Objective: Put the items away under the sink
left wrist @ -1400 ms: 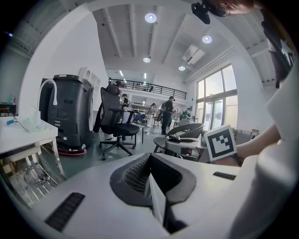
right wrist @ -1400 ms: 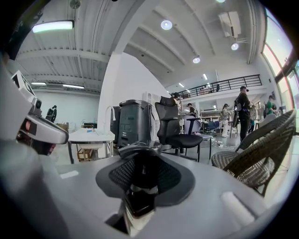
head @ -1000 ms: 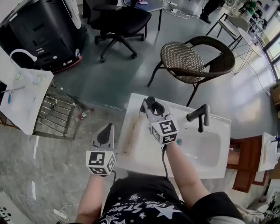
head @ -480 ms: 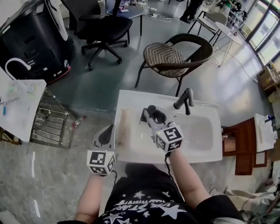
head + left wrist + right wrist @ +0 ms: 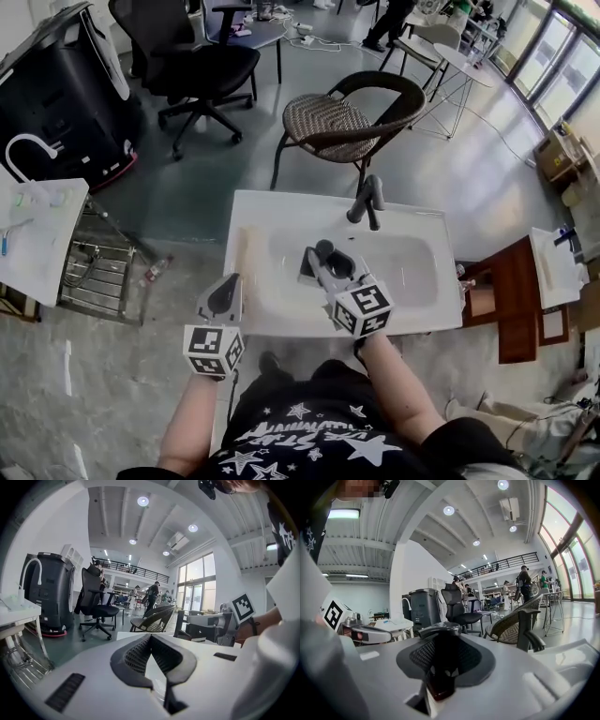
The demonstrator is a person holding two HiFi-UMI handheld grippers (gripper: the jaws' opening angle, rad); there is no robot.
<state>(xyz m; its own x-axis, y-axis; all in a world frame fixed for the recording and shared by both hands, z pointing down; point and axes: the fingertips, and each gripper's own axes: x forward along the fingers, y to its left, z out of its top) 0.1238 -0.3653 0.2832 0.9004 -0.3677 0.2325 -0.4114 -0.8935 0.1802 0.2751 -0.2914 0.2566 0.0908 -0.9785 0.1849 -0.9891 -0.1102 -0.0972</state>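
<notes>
In the head view my right gripper [image 5: 319,260] hovers over the white sink [image 5: 281,214], just in front of the black faucet [image 5: 366,199]. It is shut on a dark item [image 5: 308,268] with a black top; the right gripper view shows that item [image 5: 439,667] clamped between the ribbed pads. What the item is I cannot tell. My left gripper [image 5: 228,285] hangs off the sink's front left corner, over the floor. Its jaws meet at the tips with nothing between them in the left gripper view [image 5: 150,638]. The space under the sink is hidden.
A wicker chair [image 5: 337,117] stands right behind the sink, an office chair [image 5: 197,61] and a black machine [image 5: 56,84] farther back. At the left are a second white basin [image 5: 33,234] and a metal rack [image 5: 94,272]. A wooden cabinet [image 5: 516,300] stands right of the sink.
The right gripper with the dark item has gone from the sink's left ledge to over the basin, nearer the front edge. The left gripper has followed along the sink's left front corner.
</notes>
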